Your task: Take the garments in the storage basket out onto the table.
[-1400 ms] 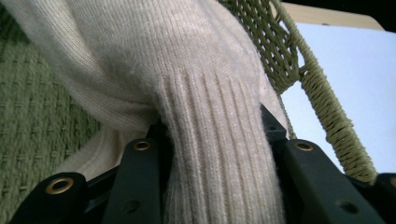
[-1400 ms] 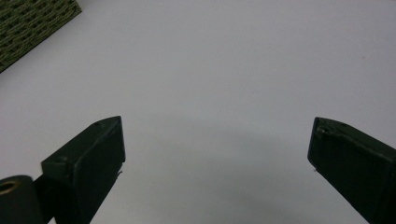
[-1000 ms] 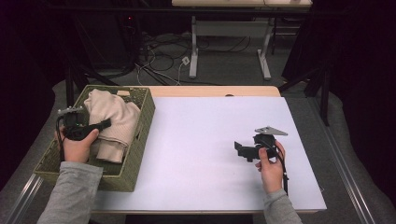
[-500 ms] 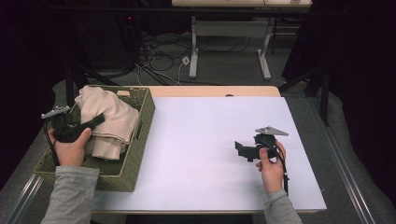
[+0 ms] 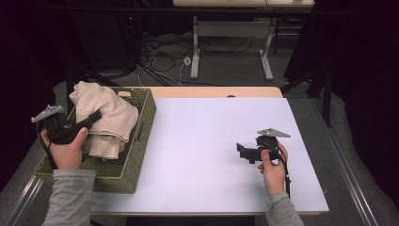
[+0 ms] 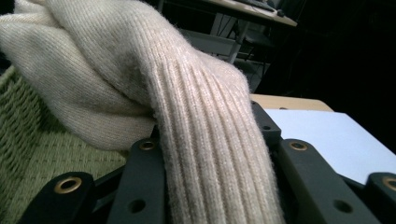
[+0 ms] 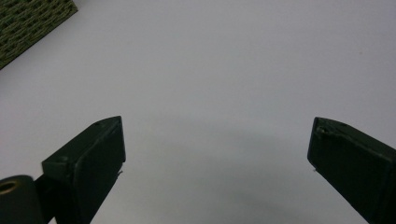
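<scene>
Lifting cream sweater (image 5: 106, 115) higher out of green basket (image 5: 136, 155) than a second ago: left tongs (image 5: 94, 117) clamped on its ribbed fold. Right tongs (image 5: 242, 151) idle, spread wide, empty over bench (image 5: 207, 136); extraction underway.

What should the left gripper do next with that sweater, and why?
Probably lift further and carry it right toward the white table top. The left gripper is shut on the cream sweater, which partly hangs in the green basket.
</scene>
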A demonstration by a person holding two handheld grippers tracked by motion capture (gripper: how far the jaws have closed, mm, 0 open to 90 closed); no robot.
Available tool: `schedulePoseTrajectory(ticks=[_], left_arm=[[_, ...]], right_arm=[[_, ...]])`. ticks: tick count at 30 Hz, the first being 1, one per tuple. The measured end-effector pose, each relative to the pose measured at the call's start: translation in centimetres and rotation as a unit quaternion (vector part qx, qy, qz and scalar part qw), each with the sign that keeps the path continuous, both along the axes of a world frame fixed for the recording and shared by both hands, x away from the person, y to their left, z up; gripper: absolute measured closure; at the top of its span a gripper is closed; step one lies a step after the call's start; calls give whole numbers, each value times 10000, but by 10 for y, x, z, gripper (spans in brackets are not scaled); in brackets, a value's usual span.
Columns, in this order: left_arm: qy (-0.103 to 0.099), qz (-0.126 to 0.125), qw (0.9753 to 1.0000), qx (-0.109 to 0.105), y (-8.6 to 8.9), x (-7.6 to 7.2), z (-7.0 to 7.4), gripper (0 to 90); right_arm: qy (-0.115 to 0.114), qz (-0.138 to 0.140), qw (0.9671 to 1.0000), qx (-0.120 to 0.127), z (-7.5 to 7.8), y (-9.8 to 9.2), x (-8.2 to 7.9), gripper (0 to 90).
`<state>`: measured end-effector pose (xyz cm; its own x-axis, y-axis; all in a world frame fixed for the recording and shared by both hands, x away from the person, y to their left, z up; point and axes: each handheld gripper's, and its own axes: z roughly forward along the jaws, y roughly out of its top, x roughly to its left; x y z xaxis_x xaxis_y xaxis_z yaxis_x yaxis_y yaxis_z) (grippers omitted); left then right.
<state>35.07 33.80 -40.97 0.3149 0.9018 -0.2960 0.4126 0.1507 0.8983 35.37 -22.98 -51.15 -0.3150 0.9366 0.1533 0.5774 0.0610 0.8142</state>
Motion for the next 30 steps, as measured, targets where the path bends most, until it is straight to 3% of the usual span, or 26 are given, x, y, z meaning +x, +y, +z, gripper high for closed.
schedulePoseTrajectory(ticks=[6, 15, 21, 30], left_arm=[[-171, 32, 9998, -2, -3, -2, 16, 660], [-592, 123, 9982, -30, -4, -10, 44, 661], [-742, 50, 9972, 6, -7, -16, 62, 663], [-943, -106, 9955, 1, -20, -21, 77, 665]], right_arm=[[25, -21, 10000, 25, 1, -1, -1, 39], [-4, -51, 10000, 53, 1, -2, -1, 40], [-23, -39, 10000, 78, 2, -3, -1, 40], [-38, -22, 9999, 100, 2, -5, 0, 40]])
